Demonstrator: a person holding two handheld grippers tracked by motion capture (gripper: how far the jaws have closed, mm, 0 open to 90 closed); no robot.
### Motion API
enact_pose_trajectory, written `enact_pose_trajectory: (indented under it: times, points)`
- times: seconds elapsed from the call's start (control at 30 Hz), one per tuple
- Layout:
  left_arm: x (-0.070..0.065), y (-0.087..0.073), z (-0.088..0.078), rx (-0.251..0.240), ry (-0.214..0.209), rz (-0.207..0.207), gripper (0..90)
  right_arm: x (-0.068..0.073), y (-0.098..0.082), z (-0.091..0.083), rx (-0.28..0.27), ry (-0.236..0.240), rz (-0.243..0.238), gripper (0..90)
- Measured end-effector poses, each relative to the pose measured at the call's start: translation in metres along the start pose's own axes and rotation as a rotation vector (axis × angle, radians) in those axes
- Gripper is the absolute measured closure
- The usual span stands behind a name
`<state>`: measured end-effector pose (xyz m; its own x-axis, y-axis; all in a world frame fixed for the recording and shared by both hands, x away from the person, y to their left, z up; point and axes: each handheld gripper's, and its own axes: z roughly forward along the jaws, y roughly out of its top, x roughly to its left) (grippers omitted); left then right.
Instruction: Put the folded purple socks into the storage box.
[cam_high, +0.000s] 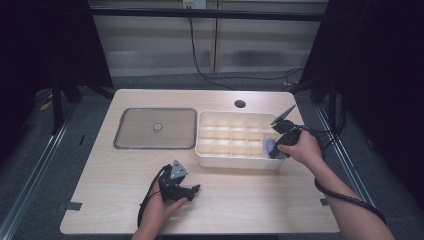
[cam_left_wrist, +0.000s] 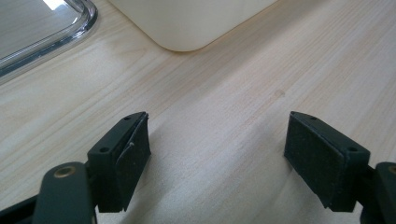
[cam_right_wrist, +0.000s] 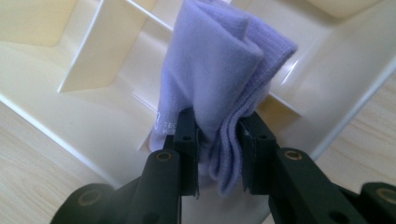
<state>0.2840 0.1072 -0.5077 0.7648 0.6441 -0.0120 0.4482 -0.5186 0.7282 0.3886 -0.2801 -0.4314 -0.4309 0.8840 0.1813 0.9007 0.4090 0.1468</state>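
In the high view the right gripper (cam_high: 274, 148) sits at the right of the frame, held by the right hand (cam_high: 303, 148) over the near right corner of the cream box (cam_high: 202, 152), its jaws pointing down into the corner cell; between them is a folded lilac sock (cam_high: 270, 147), seen there as a small pale patch at the box's lower right. In the right gripper view the sock (cam_right_wrist: 219, 70) fills the upper middle of the frame; the two black jaws are closed on its lower fold, one pad pressed to each side, and the cloth rises above them and bulges out just below them; the sock hangs over the dividers (cam_right_wrist: 100, 51) of the box (cam_right_wrist: 37, 119), though whether it touches the floor of the cell cannot be told. The left gripper (cam_high: 187, 190) lies low in the centre of the high view, in the left hand (cam_high: 160, 207), on the bare table (cam_high: 250, 200), well apart from the sock; in the left gripper view its jaws stand wide apart with nothing between them, only wood grain (cam_left_wrist: 219, 140), with a corner of the box (cam_left_wrist: 187, 23) at the top and the edge of a clear tray (cam_left_wrist: 51, 39) at the upper left; in the high view that tray (cam_high: 122, 142) lies just left of the box, with a small round thing (cam_high: 158, 127) at its middle.
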Motion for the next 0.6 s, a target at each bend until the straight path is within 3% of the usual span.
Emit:
enact_pose_trajectory:
  times: [0.6]
  points:
    - [0.0,0.0,0.0,0.0,0.0,0.0,21.9,0.007,0.0034,0.002,0.038,-0.054,-0.013,71.7]
